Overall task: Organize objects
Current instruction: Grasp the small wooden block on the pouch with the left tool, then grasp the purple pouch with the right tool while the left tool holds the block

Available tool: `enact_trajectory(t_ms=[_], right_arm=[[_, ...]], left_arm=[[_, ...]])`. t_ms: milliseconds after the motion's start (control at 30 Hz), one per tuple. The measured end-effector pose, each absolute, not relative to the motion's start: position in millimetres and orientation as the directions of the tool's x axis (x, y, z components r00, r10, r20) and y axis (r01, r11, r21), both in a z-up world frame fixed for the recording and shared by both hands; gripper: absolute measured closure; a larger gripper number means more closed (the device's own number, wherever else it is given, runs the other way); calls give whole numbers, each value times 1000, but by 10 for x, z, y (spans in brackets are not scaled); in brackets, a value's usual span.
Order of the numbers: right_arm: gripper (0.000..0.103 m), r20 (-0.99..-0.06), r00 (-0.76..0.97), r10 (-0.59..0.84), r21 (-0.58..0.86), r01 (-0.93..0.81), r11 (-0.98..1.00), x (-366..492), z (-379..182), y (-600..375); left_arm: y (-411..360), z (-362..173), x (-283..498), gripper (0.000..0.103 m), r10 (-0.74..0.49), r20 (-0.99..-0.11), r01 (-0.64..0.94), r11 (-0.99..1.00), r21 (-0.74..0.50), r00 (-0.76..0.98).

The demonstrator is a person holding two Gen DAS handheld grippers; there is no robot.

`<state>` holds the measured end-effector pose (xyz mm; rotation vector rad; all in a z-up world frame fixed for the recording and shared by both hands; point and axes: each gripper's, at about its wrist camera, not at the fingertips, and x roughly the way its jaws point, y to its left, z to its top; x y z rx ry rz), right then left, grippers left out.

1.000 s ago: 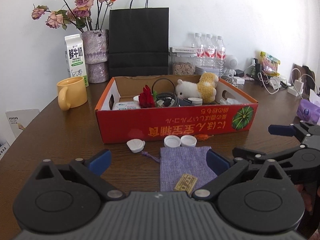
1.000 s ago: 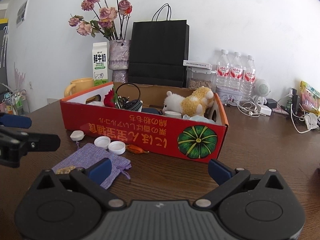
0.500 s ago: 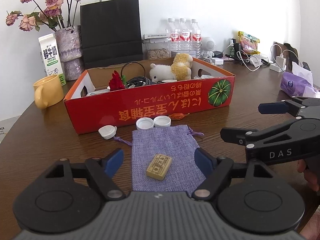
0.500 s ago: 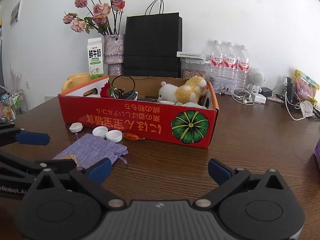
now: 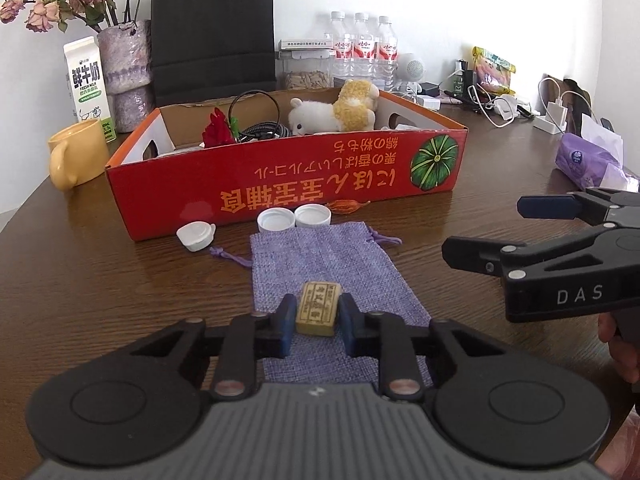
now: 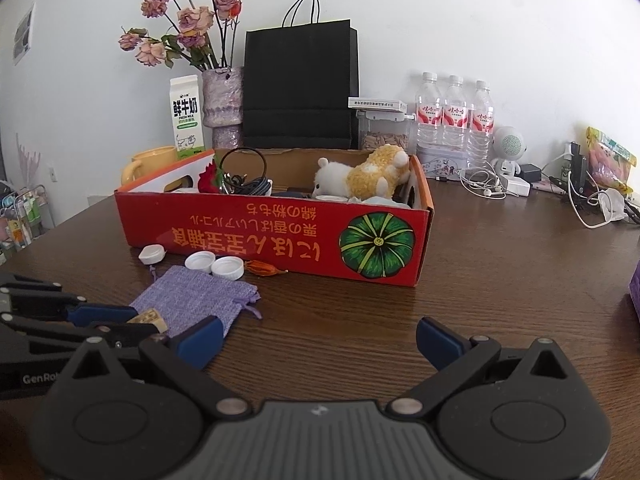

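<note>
A small tan block [image 5: 319, 308] lies on a purple cloth pouch [image 5: 320, 260] on the brown table. My left gripper [image 5: 317, 303] is closing its jaws; the block is between them and both blue pads touch its sides. In the right wrist view the same left gripper [image 6: 116, 320] comes in from the left edge with the block [image 6: 150, 316] at its tips. My right gripper [image 6: 320, 338] is open over bare table to the right of the pouch [image 6: 196, 304], nothing between its fingers. Behind the pouch stands a red cardboard box [image 5: 280, 192] holding a plush toy [image 5: 336, 114], cables and a red flower.
Three white caps [image 5: 274, 220] and an orange dried pod [image 5: 346, 204] lie against the box front. A yellow mug [image 5: 76, 152], milk carton [image 5: 88, 80], vase, black bag [image 5: 212, 28] and water bottles [image 5: 360, 48] line the back. A purple tissue pack [image 5: 588, 160] and chargers sit right.
My left gripper sank over the pouch and its jaws went from wide open to closed against the tan block. The right gripper stayed about where it was, open.
</note>
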<state>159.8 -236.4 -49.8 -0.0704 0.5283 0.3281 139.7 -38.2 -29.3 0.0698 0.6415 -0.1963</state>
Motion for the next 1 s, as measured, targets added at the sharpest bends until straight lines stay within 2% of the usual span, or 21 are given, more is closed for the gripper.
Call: enact_trajectory(t_ms=[433,767,1000], right_arm=[[0,-532,793,296,9,-344,939,1581,-518,-2236],[0,-583,739,339,6,-413,911,1617,-548,-1837],[0,-622,682,385,67,-443,894,1713,-539,-1534]], left_arm=[[-94,-50,1242,80,-128,-514,127,991,-38,848],[272,-27,1146,80,-92,-490,62,995,-77,867],[457,-14,1102,80,-90,-463,44,993,-109,882]])
